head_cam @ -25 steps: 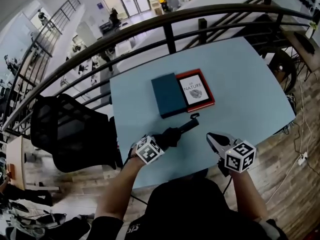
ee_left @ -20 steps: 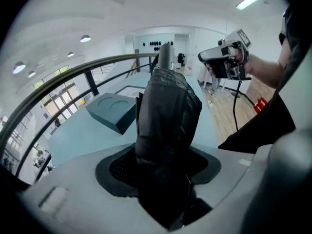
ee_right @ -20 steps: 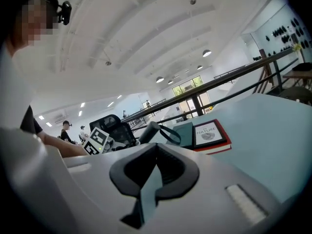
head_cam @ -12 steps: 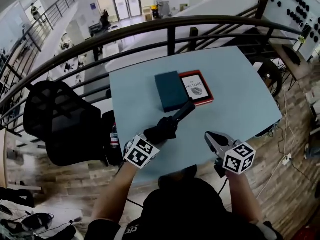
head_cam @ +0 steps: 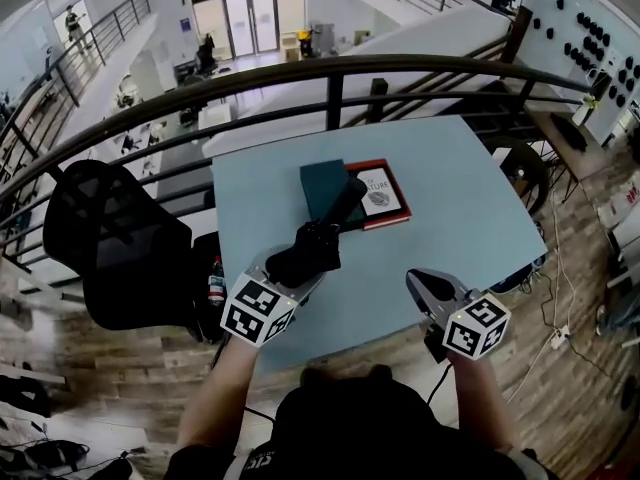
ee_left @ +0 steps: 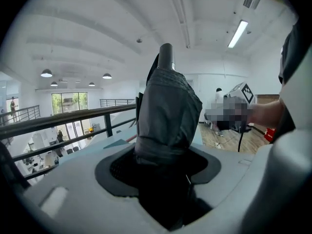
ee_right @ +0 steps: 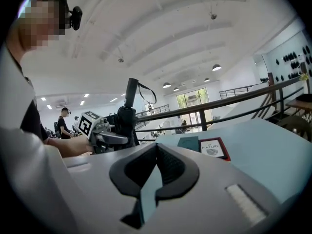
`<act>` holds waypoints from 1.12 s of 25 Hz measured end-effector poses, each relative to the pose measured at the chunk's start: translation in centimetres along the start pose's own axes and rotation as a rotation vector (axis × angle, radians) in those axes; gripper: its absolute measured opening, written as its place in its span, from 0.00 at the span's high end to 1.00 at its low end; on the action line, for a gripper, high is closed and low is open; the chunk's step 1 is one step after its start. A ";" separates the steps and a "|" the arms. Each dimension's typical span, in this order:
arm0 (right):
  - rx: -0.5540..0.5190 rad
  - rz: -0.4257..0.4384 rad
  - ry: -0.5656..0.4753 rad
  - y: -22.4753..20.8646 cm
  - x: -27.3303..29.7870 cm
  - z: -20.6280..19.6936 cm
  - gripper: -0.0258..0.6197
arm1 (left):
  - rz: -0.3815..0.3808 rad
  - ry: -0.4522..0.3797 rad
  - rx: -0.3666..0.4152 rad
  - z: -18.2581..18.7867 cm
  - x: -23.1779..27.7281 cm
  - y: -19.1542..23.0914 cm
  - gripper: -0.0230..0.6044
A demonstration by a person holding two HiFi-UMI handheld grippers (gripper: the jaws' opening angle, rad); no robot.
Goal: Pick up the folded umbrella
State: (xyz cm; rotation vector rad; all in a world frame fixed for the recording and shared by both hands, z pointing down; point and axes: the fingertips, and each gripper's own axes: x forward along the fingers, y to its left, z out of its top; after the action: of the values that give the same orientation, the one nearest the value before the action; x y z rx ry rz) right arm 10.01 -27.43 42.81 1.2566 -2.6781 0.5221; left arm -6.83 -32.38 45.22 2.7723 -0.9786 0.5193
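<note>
Folded umbrella (head_cam: pixel 318 236): held clear of the counter (head_cam: pixel 450 198), slanted, its far end over the teal book (head_cam: pixel 320 183).
Left gripper (head_cam: pixel 298 266): pinching the folded umbrella's body.
Right gripper (head_cam: pixel 424 286): jaws pressed together, empty.

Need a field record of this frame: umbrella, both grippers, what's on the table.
umbrella: folded, black, held in the air above the table
left gripper: jaws clamped on the umbrella
right gripper: jaws together, nothing between them
table: light blue, next to a railing
on table: teal book and red-bordered book, side by side
</note>
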 end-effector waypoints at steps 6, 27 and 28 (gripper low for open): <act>-0.034 0.053 -0.051 -2.1 -3.4 3.0 0.96 | 0.042 -0.108 -0.041 5.5 0.4 -2.2 0.53; -0.092 0.068 -0.211 -5.9 -6.9 6.0 0.96 | 0.171 -0.248 -0.157 7.7 2.8 -5.8 0.53; -0.093 0.065 -0.214 -6.0 -6.9 6.2 0.96 | 0.172 -0.245 -0.154 7.6 2.8 -5.7 0.53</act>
State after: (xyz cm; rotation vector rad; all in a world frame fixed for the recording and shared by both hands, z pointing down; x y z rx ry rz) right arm 19.12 -28.29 36.75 1.2694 -2.8882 0.2804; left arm 0.83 -31.53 39.00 2.6709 -1.2591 0.1178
